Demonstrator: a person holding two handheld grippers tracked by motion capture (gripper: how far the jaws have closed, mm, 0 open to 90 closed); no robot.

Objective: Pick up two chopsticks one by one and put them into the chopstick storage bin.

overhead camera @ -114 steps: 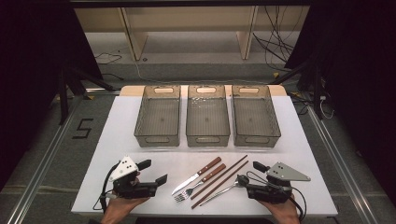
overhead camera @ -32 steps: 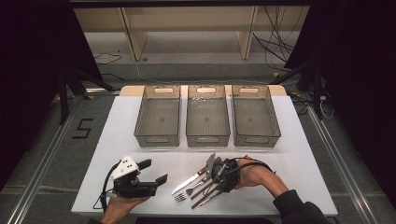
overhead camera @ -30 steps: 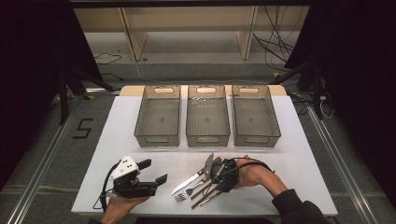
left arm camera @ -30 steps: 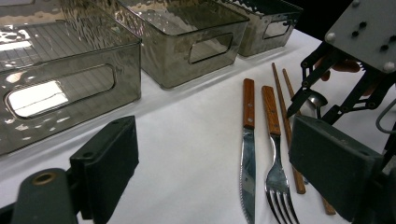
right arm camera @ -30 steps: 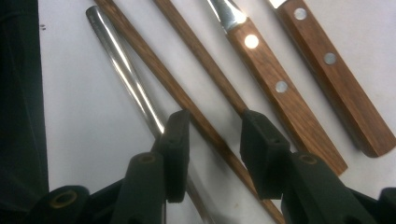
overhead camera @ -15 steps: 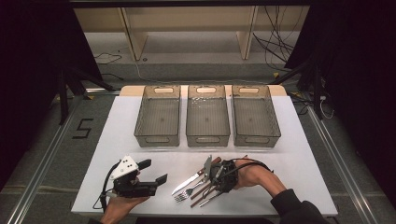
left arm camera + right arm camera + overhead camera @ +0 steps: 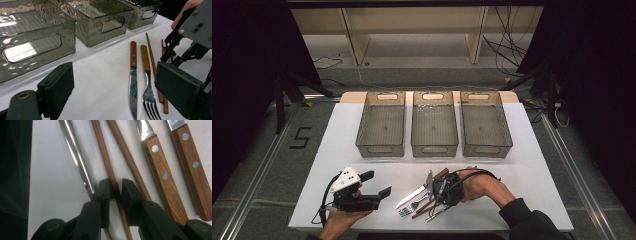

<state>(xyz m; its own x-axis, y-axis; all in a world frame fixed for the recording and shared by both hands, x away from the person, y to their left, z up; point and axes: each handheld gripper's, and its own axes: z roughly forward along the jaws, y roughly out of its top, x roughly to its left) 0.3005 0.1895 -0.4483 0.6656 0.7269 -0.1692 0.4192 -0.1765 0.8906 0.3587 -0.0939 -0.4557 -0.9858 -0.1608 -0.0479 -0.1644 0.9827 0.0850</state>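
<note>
A wood-handled knife (image 7: 411, 196) and fork (image 7: 408, 208) lie near the table's front edge, with two wooden chopsticks (image 7: 151, 54) and a thin metal handle (image 7: 75, 152) to their right. My right gripper (image 7: 438, 196) sits low over this cutlery. In the right gripper view its jaws (image 7: 115, 188) are shut on one chopstick (image 7: 101, 147), and the second chopstick (image 7: 123, 150) lies just beside it. My left gripper (image 7: 377, 184) rests at the front left, open and holding nothing; in the left gripper view (image 7: 117, 87) its jaws frame the knife (image 7: 133, 75) and fork (image 7: 148, 85).
Three smoky clear bins stand in a row across the table's middle: left (image 7: 381, 125), centre (image 7: 434, 125) and right (image 7: 485, 125). White tabletop (image 7: 532, 170) lies bare around the cutlery. Dark floor and cables surround the table.
My right gripper came in from the front right to the cutlery. Over the last second it settled slightly lower on the chopsticks. The left gripper has stayed still.
</note>
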